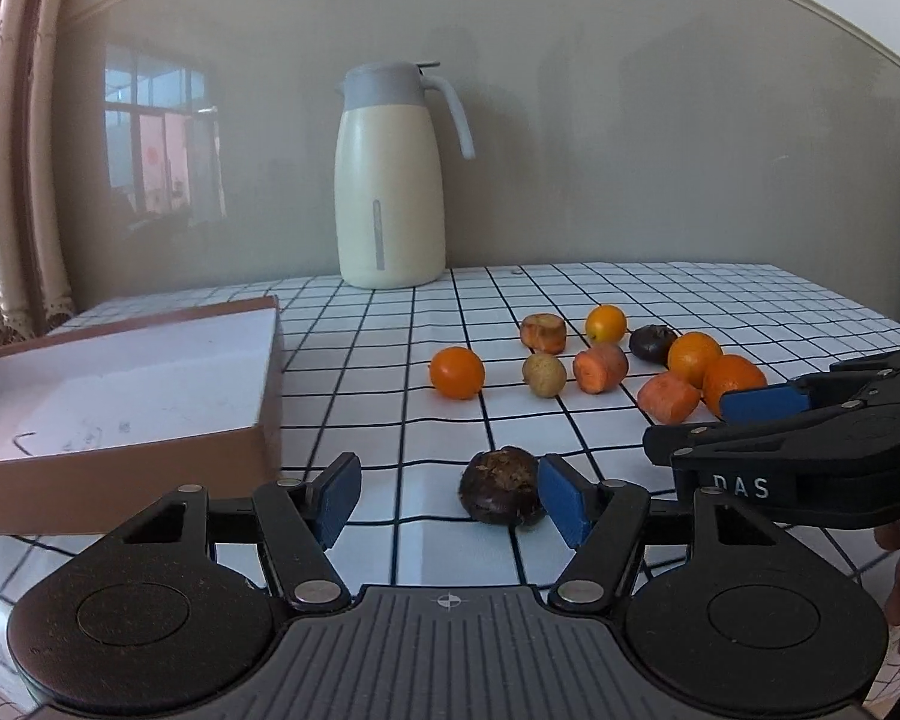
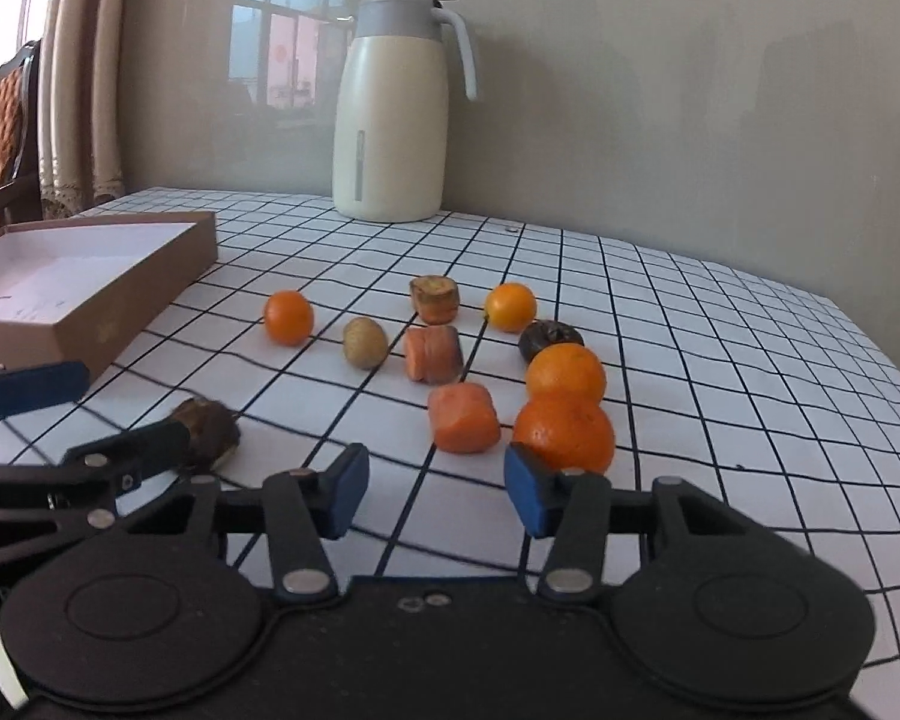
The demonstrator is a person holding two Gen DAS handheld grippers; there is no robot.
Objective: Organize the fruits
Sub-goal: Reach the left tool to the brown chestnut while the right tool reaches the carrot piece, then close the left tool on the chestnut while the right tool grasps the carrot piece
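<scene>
My left gripper is open low over the table. A dark brown round fruit lies between its blue pads, against the right pad and well clear of the left one. My right gripper is open too, with only tablecloth between its pads. A large orange sits just past its right pad, with a carrot chunk ahead. Further back lie more oranges, carrot pieces, a small tan fruit and another dark fruit.
An open brown cardboard box with a white inside stands on the left of the checked tablecloth. A cream thermos jug stands against the back wall. A curtain hangs at the far left.
</scene>
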